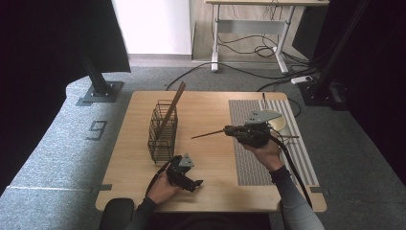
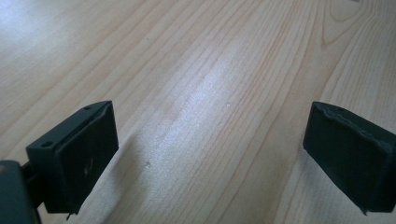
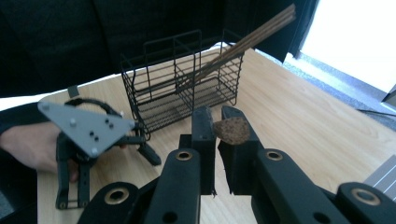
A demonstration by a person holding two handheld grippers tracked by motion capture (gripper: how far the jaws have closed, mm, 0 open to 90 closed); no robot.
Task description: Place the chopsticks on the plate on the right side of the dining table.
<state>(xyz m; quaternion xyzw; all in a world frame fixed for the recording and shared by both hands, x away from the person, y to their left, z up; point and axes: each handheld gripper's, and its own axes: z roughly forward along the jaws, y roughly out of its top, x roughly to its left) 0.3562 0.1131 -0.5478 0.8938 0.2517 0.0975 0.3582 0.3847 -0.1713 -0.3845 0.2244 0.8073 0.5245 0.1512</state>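
Right gripper [image 1: 229, 129] clenched on a stick [image 1: 207, 134], pointing left toward the basket [image 1: 162, 132]. Left gripper [image 1: 197, 183] released, resting near edge of table [image 1: 210, 105].

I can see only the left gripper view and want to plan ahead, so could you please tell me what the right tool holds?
Observer: The right tool is shut on a brown stick.
Operator: Is there a container nearby?
Observer: A black wire basket stands to its left in the high view, with sticks leaning in it.
Operator: How near is my left tool?
Observer: The left tool sits just on the person's side of the basket.
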